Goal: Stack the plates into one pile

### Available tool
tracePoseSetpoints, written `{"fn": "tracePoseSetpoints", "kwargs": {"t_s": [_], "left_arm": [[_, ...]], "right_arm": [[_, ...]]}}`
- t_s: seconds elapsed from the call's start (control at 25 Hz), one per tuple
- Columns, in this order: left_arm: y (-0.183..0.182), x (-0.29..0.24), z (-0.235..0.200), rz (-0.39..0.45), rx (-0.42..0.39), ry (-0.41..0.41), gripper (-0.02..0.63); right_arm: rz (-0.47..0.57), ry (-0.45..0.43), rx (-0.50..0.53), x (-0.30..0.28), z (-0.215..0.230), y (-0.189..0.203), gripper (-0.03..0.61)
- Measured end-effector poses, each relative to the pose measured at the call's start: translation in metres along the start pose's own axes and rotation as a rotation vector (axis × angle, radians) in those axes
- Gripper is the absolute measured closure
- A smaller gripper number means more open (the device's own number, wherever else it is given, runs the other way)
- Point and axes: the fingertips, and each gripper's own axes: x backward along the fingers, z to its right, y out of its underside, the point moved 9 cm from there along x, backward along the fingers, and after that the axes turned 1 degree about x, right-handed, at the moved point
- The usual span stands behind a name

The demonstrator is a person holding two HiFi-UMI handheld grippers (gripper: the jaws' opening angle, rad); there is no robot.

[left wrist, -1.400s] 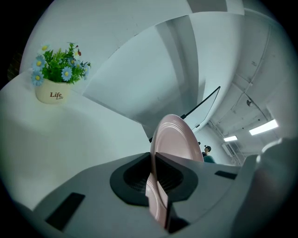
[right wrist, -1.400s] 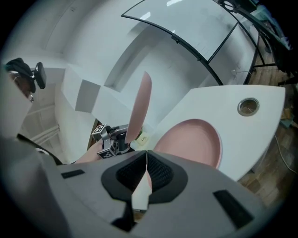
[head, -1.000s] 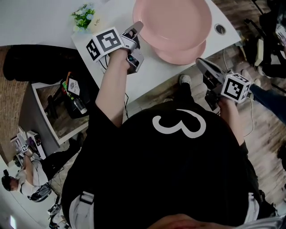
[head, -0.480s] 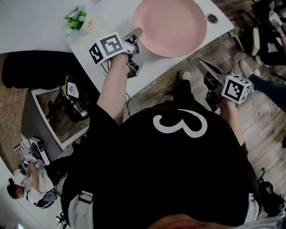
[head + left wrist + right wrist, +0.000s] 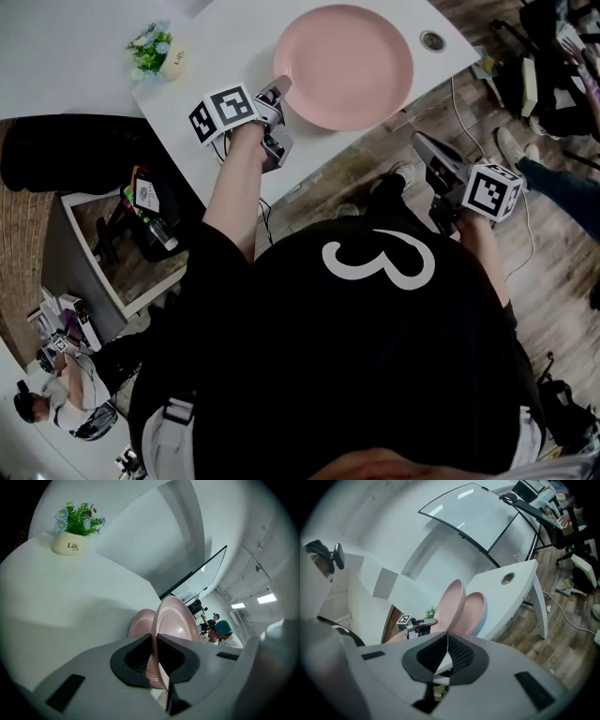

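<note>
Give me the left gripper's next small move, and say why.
Probably lower the held plate until it lies flat in the plate below, then open the jaws. The left gripper is shut on its near rim, and it stands tilted over the plate below on the table, not yet seated.
</note>
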Motion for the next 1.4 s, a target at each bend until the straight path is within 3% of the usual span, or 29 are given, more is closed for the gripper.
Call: {"fn": "tracePoseSetpoints", "kwargs": {"t_s": [0.48, 0.76, 1.16, 1.4], "left_arm": [[0.012, -0.023, -0.017, -0.029, 0.046, -0.068, 0.572], [0.013, -0.024, -0.023, 0.002, 0.105, -0.045, 0.554], [0.009, -0.027, -0.015, -0.039, -0.038, -0.078, 0.545], [0.008, -0.030, -0.007, -0.045, -0.078, -0.015, 0.447]], "right_arm": [[-0.020, 0.022, -0.029, -0.001, 0.025, -0.015, 0.554], [-0.004, 0.025, -0.051, 0.001, 0.031, -0.010, 0.554], [0.016, 0.042, -0.063, 0.004, 0.032, -0.005, 0.554], [0.026, 0.048, -0.050, 0.001, 0.029, -0.005, 0.554]]}}
